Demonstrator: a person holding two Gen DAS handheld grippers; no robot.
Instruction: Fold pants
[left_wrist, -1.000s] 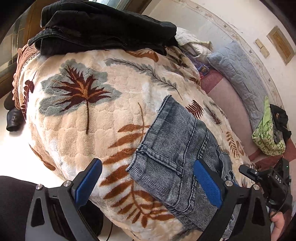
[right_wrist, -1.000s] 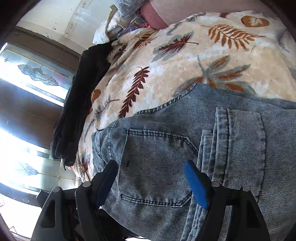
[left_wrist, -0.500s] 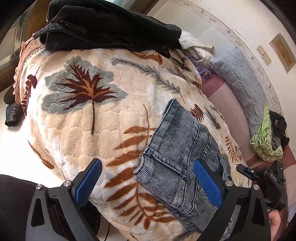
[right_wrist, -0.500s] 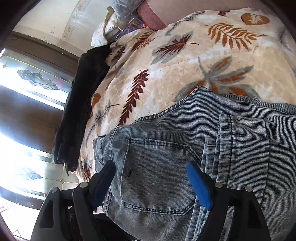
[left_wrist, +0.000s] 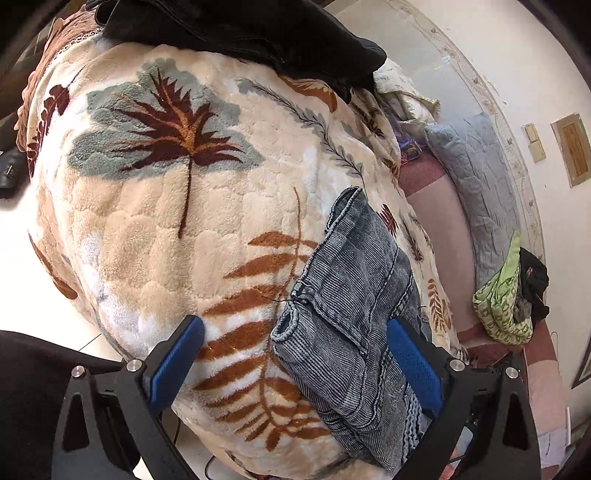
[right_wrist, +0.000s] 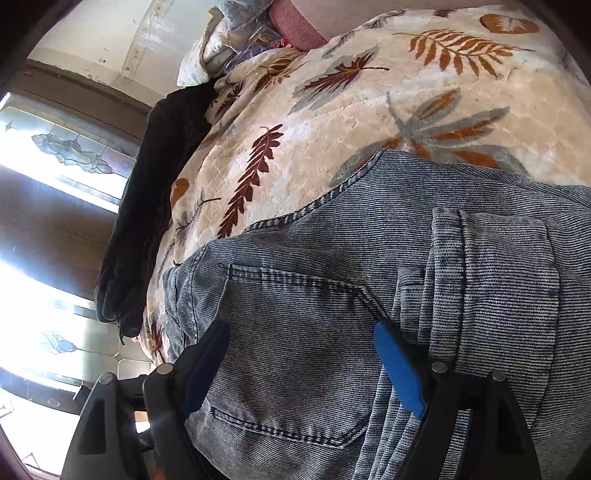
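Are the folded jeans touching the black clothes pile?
Apart. Left wrist view: jeans and black clothes are separated by bare leaf-print blanket.

We find the folded jeans (left_wrist: 351, 295) lying on the blanket (left_wrist: 184, 221), toward its right side. Behind them, dark garments (left_wrist: 240, 33) lie along the blanket's far edge. A pillow (left_wrist: 476, 181) lies to the right, off the blanket.

Leaf-print blanket (left_wrist: 207, 206) — black garment (left_wrist: 240, 29) at far edge; grey pillow (left_wrist: 476, 177), green cloth (left_wrist: 502, 299) beyond.

Leaf-print blanket (left_wrist: 155, 221) covers the bed — white wall (left_wrist: 480, 55) behind, bright stained-glass window (right_wrist: 55, 155) alongside.
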